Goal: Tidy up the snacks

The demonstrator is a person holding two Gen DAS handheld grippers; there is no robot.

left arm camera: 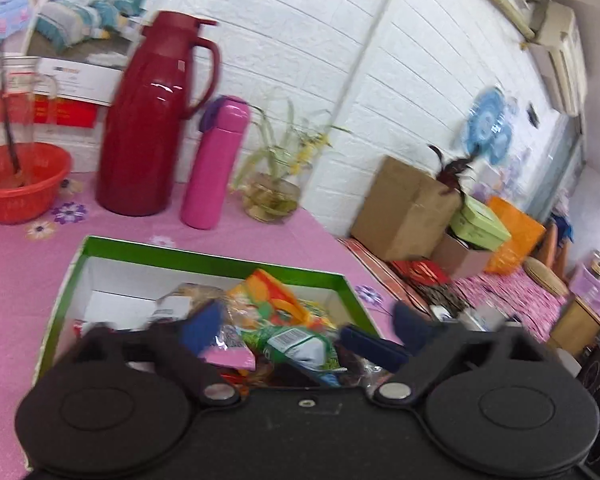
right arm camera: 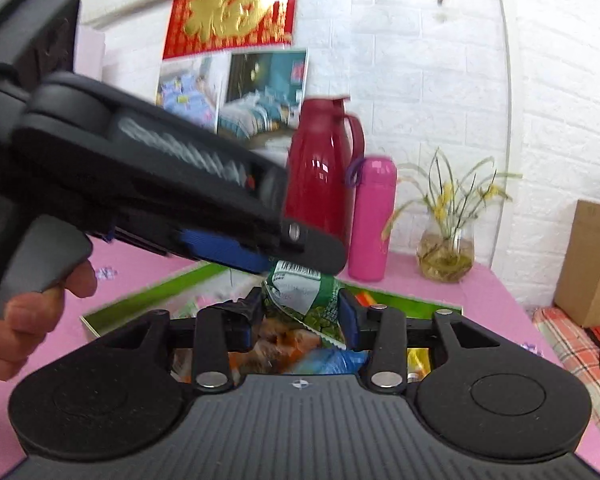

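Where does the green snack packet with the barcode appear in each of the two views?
Left wrist view: green snack packet, low centre, between this tool's fingers, over the green box.
Right wrist view: packet, centre, gripped by the right tool.
Shared landmark: pink bottle.

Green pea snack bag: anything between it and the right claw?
No. The right claw already has the green pea snack bag between its fingers, above the green box. The left claw crosses just above it.

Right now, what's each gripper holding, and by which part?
Right gripper pinches the green snack packet across its sides, above the green box. Left gripper is open, holding nothing.
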